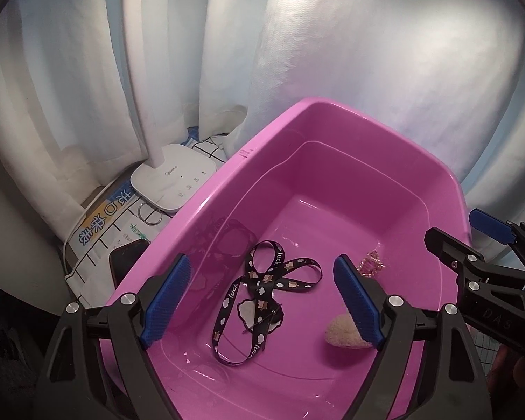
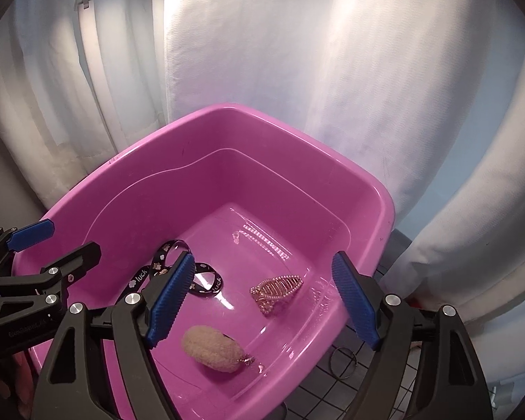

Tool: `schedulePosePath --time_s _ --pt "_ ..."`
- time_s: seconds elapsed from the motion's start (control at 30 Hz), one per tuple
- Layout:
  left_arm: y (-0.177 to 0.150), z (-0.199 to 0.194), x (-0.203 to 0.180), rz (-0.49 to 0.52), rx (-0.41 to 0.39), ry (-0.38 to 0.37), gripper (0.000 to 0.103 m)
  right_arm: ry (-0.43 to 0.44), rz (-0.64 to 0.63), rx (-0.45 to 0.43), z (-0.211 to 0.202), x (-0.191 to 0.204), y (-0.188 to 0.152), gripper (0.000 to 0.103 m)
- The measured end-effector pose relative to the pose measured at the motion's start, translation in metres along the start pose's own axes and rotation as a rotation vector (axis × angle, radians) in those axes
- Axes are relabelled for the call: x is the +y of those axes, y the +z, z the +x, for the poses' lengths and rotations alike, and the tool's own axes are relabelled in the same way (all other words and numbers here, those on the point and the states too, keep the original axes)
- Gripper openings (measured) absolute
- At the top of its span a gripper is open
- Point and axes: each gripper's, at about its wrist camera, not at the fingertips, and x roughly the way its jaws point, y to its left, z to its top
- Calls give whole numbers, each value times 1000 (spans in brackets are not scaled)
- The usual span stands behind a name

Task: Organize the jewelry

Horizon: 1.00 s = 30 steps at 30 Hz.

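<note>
A pink plastic tub [image 1: 206,203] [image 2: 227,112] holds a black patterned lanyard [image 1: 262,290] [image 2: 206,280], a beige fuzzy keychain [image 1: 343,332] [image 2: 213,348] and a rose-gold hair claw clip [image 1: 371,262] [image 2: 276,290]. My left gripper [image 1: 262,260] [image 2: 57,243] hangs open over the tub's left part, above the lanyard, with nothing between its blue pads. Over the tub's right part my right gripper [image 2: 264,259] [image 1: 469,234] is open too, above the clip and the keychain, gripping nothing.
A white lamp base [image 1: 175,178] stands left of the tub on printed papers, with a metal ring [image 1: 150,215] and a dark phone [image 1: 126,259] beside it. Another ring [image 2: 343,362] lies on a grid-patterned cloth right of the tub. White curtains hang close behind.
</note>
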Motion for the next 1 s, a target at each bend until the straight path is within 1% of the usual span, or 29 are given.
schedulePosePath --time_s 0.13,0.2,0.33,0.43,0.6,0.7,0.83,0.93,1.0 --pt "-2 -10 -5 -15 -14 -7 82 -13 27 -47 -19 -9 -9 77" --pt "-5 -19 -12 -14 -36 -15 82 -9 56 -73 -32 -17 -19 77" --pt "-13 -41 -42 30 -84 -50 82 -20 109 -104 -58 -36 -46 77" --pt "-22 -54 -67 59 -99 -103 83 -47 154 -116 -79 -60 -73 77" --pt "-38 -72 -116 109 -103 -211 84 -124 261 -108 -110 -116 -126 77" --pt "-47 -79 -146 143 -105 -260 85 -170 340 -98 -124 -152 -158 77" --pt "-66 -82 -180 190 -86 -306 85 -215 428 -73 -136 -192 -198 77" --pt "-84 -80 -199 213 -65 -326 85 -232 459 -50 -137 -209 -221 77" --pt "-98 -76 -208 220 -44 -331 88 -225 473 -34 -133 -215 -235 77"
